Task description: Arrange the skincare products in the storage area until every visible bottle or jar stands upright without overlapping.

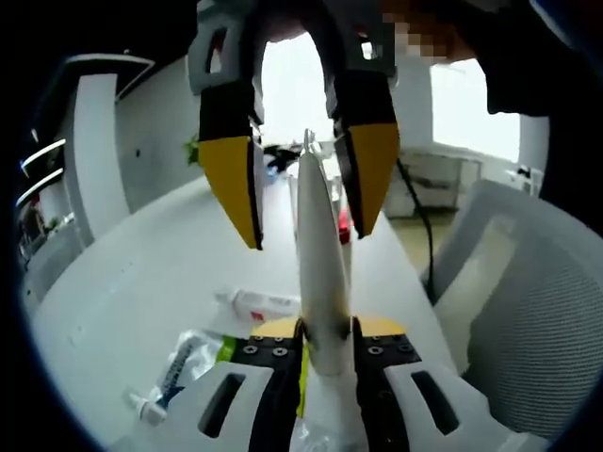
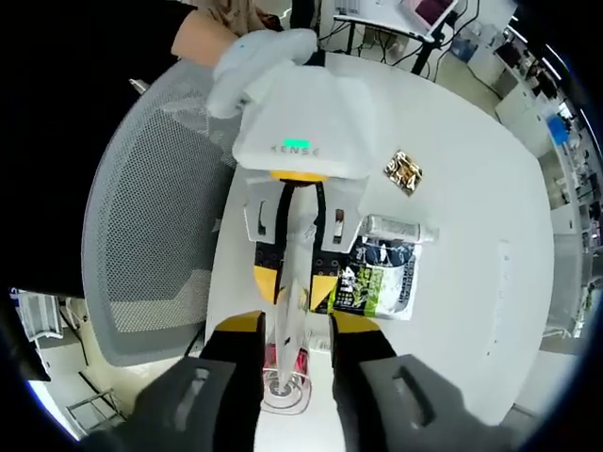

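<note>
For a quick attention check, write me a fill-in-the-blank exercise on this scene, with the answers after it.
1. The left tongs are shut on a white ____ that points up between the right tongs.
2. The right tongs' pads are coloured ____.
3. Beside the table stands a mesh-backed ____.
4. On the table near the green-and-black pouch lies a small crumpled ____ wrapper.

Missing words: tube; yellow; chair; gold

L gripper [image 1: 325,341] fingers clamped on white tube, R gripper [image 2: 294,341] fingers apart round its far end.
</note>
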